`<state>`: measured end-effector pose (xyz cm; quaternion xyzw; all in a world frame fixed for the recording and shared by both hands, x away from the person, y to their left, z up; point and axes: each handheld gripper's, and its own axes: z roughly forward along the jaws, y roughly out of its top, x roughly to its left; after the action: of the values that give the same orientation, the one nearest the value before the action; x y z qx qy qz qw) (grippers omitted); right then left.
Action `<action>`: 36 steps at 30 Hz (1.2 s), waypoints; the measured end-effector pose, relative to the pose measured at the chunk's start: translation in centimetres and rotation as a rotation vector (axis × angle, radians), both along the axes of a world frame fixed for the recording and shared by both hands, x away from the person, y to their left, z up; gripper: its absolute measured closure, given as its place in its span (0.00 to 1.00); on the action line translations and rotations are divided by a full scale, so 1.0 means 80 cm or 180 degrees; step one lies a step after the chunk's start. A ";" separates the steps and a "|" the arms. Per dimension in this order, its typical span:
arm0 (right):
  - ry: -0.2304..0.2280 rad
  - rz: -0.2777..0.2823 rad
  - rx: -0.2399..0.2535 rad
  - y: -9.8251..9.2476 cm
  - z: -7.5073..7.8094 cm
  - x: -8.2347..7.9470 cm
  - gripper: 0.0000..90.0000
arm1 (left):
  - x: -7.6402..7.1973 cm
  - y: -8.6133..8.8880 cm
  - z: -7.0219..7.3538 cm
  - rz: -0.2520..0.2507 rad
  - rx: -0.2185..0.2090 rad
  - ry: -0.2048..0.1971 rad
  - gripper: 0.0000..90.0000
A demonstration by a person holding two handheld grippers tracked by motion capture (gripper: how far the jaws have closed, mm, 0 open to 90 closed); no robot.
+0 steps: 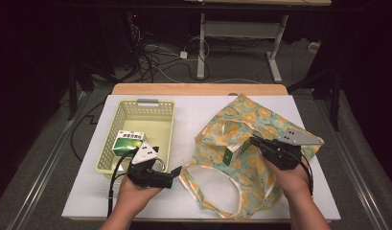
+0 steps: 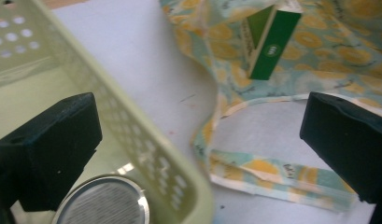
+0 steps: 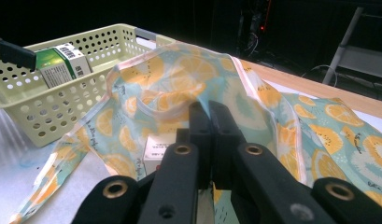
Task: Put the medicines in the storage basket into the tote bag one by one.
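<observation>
One box [image 3: 153, 151] half-hidden by right gripper [image 3: 209, 116] | bag [image 3: 179, 88] edge pinched

Round metal lid [image 2: 102, 203] cut off at bottom edge.

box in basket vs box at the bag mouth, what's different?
Place: the box in the basket sits inside the pale yellow basket; the box at the bag pokes out of the citrus-print bag.
Pose: the box in the basket leans tilted against a wall; the box at the bag stands on end.
Shared: both are green-and-white cartons.
</observation>
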<state>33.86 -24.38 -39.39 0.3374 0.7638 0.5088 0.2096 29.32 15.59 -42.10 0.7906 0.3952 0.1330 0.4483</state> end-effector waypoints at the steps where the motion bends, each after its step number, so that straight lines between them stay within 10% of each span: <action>1: 0.0001 -0.0002 0.0002 0.000 0.000 0.000 1.00 | 0.000 0.000 0.000 0.0000 0.0000 0.0000 0.00; 36: 0.0004 -0.0020 0.0021 -0.002 0.001 0.000 1.00 | 0.018 0.116 0.000 0.0815 0.0116 0.0073 0.00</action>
<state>33.85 -24.56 -39.34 0.3408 0.7611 0.5105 0.2096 30.73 24.87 -42.13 0.7432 0.4956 0.1873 0.4087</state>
